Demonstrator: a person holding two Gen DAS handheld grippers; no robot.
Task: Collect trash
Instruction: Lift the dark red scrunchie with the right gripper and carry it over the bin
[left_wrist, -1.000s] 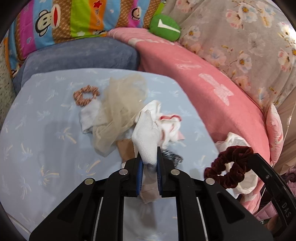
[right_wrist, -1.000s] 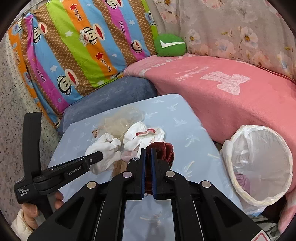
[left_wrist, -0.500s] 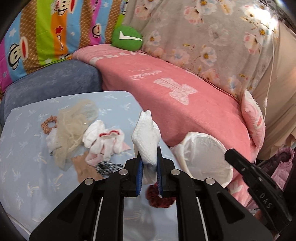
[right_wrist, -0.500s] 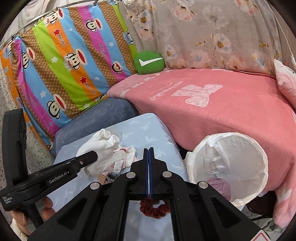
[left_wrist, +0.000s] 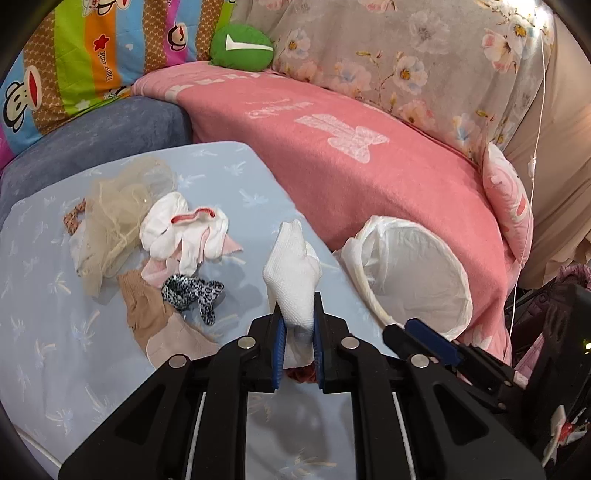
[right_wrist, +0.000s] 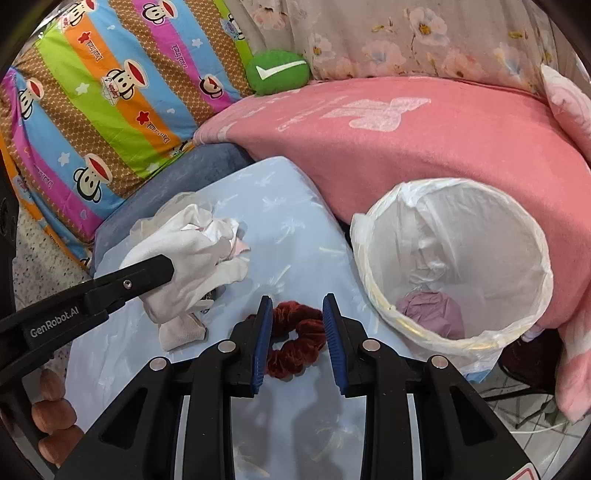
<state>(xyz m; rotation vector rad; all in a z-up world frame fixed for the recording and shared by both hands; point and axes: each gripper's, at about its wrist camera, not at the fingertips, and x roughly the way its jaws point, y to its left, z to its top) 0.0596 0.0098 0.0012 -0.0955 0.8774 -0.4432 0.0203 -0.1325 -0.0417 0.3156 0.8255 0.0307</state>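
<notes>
My left gripper is shut on a white cloth and holds it above the light blue table, left of the white-lined trash bin. In the right wrist view the same cloth hangs from the left gripper's finger. My right gripper is open, its jaws either side of a dark red scrunchie that lies on the table just left of the bin. A purple wad lies inside the bin.
More items lie on the table: white gloves, a beige net, a leopard scrunchie, tan fabric. A pink-covered sofa runs behind the table and bin; a green cushion sits at the back.
My right gripper has opened and the red scrunchie now lies on the table between its jaws. My left gripper has carried the white cloth right, toward the bin.
</notes>
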